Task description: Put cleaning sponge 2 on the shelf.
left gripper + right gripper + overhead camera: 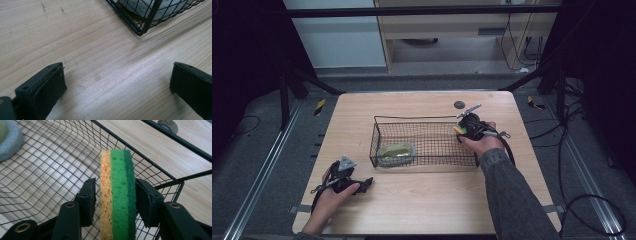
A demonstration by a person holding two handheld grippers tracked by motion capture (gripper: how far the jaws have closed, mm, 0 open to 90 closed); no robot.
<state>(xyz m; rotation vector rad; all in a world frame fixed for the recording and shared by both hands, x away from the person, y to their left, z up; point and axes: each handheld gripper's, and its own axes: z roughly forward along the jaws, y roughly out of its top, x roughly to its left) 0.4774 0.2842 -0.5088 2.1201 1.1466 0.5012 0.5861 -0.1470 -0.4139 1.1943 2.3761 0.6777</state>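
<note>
A sponge (pixel 117 175), yellow on one side and green with a dark green scouring face on the other, stands on edge between the jaws of my right gripper (pixel 115 195). The right pad lies against its dark green face and a thin gap shows at the left pad. The sponge looks unsqueezed. This gripper (pixel 464 131) hangs over the right end of a black wire basket (pixel 427 118), with the sponge (pixel 459 129) above the mesh floor. My left gripper (pixel 367 183) rests open and empty on the table near the basket's front left corner (pixel 140 27).
A grey dish (pixel 396 153) with something pale green in it sits in the basket's left end (pixel 7 142). A small dark disc (pixel 459 104) lies on the table behind the basket. Bare wood spreads under the left gripper (pixel 117 82).
</note>
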